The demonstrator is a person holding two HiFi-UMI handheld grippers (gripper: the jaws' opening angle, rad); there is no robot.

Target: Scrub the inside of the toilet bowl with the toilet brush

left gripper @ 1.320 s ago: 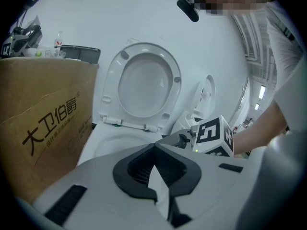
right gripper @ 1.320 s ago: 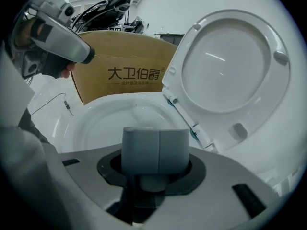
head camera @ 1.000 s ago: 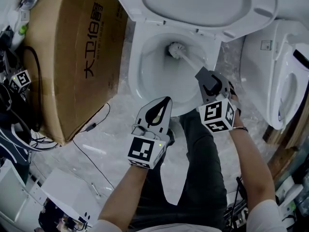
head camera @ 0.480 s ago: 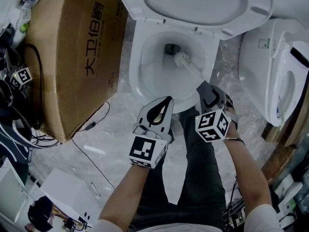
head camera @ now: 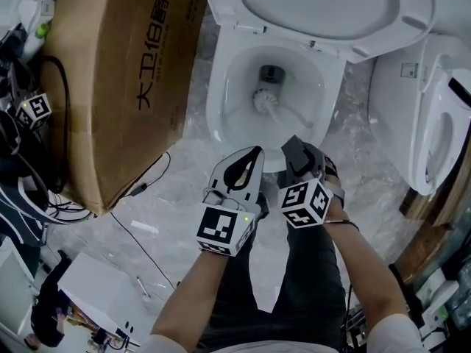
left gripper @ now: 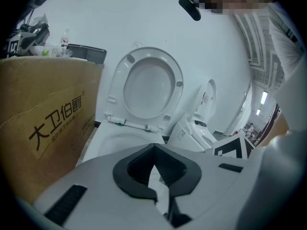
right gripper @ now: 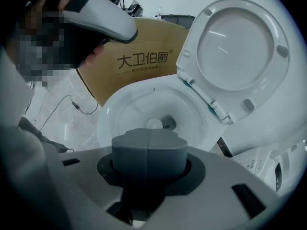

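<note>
**Toilet brush low in the bowl, mid-scrub**

Toilet brush work looks to be under way. The bristle head sits deep inside the toilet bowl, on the floor of the basin just in front of the drain opening. Its pale handle slants up over the bowl's near rim to the right gripper. That gripper's own view shows its pads pressed together, which I take as clamped on the handle's end, with the bristle head visible beyond them.

The left gripper hangs just outside the bowl's near rim. Its jaws are drawn in to a thin slit and nothing is between them.

The seat and lid stand raised behind the bowl. A cardboard box stands to the bowl's left and a second toilet to its right.

The step in hand is probably the scrub of the basin floor. The next stroke likely calls for sweeping the head up the walls and under the rim, with the grip firm and the free gripper clear of the handle.
</note>
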